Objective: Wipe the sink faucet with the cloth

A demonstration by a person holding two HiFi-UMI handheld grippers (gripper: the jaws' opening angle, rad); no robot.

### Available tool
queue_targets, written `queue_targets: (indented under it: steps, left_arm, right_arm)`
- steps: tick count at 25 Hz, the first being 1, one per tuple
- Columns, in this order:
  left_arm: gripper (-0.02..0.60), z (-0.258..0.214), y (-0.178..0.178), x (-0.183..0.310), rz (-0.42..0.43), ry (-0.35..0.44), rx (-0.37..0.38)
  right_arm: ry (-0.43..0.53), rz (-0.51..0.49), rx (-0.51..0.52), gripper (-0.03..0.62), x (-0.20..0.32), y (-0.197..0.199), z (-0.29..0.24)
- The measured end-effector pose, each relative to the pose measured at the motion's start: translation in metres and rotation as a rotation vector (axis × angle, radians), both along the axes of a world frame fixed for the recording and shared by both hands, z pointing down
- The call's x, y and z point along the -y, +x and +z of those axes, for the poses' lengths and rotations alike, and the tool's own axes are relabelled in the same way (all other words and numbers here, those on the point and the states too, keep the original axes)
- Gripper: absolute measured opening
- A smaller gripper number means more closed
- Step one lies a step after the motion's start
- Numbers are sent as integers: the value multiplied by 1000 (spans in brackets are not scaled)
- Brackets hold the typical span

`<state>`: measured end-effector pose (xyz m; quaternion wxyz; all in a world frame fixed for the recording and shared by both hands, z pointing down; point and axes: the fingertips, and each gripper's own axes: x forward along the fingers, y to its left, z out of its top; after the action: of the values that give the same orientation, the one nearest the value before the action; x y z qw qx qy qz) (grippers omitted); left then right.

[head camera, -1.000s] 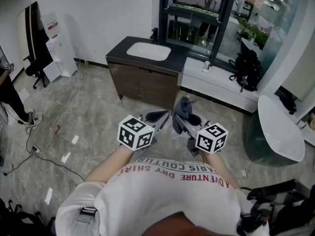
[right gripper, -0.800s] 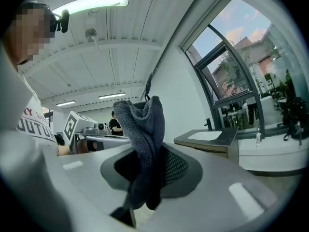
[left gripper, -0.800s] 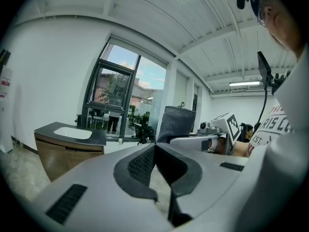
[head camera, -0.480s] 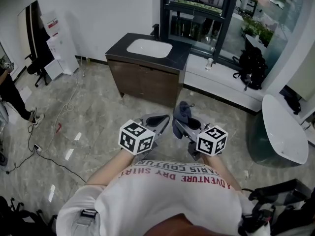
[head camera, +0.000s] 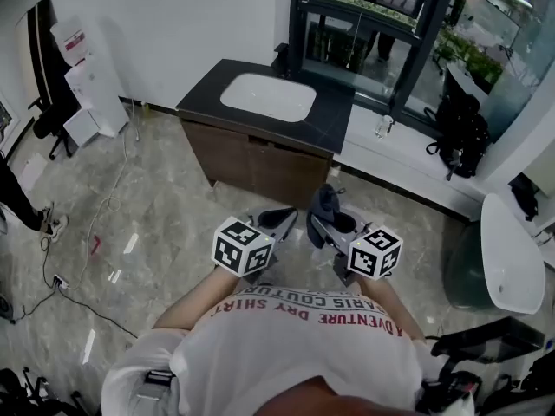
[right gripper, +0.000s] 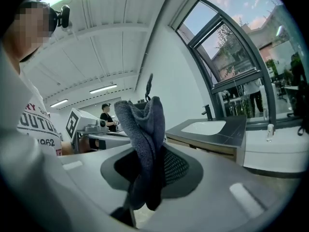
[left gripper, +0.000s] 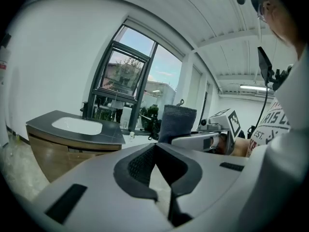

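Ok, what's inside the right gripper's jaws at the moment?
A folded dark grey cloth, clamped in the right gripper. It sticks up past the jaws, and its lower end hangs below them. The stretch that is actually pinched is hidden by the cloth's own outer folds.

In front of the counter (head camera: 340, 116) the floor (head camera: 173, 199) lies bare right up to the cabinet doors. The air above the counter's sink (head camera: 267, 96) is open from the front and from the left. The dark faucet (head camera: 280, 60) stands at the counter's back edge, close against the window frame (head camera: 301, 16), with little room behind it. Right of the counter, a low white ledge (head camera: 409, 159) carries a small bottle (head camera: 381, 126) and a black backpack (head camera: 460, 128). Well left of the counter, loose cables (head camera: 106, 204) trail over the floor by a water dispenser (head camera: 82, 85).
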<state>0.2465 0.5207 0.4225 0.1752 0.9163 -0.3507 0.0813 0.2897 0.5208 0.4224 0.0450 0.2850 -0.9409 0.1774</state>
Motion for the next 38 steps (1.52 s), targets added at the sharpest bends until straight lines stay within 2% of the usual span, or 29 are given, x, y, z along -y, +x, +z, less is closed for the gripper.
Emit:
queue_targets:
  steps: [5, 9, 13, 20, 25, 28, 31, 34, 38]
  left_arm:
    - [1, -24, -78, 151, -34, 36, 30]
    - [2, -51, -122, 237, -61, 78, 28]
    - [2, -52, -134, 293, -49, 89, 16]
    - [1, -21, -142, 392, -38, 59, 16]
    - [2, -4, -154, 512, -72, 15, 10]
    - [2, 5, -157, 584, -78, -23, 29]
    - [2, 0, -159, 649, -78, -19, 32]
    - [0, -7, -163, 688, -63, -16, 23]
    - [2, -2, -169, 719, -13, -51, 29]
  right_arm:
    - [13, 13, 2, 78, 147, -62, -20]
    - [64, 29, 8, 78, 229, -93, -44]
    - [90, 25, -15, 78, 285, -107, -42]
    - [68, -31, -16, 78, 389, -133, -16]
    - [51, -84, -24, 78, 503, -151, -4]
    - [28, -82, -17, 78, 573, -152, -1]
    - [30, -75, -19, 78, 637, -154, -4]
    - [39, -60, -35, 78, 678, -160, -8]
    - [23, -23, -42, 78, 711, -169, -11]
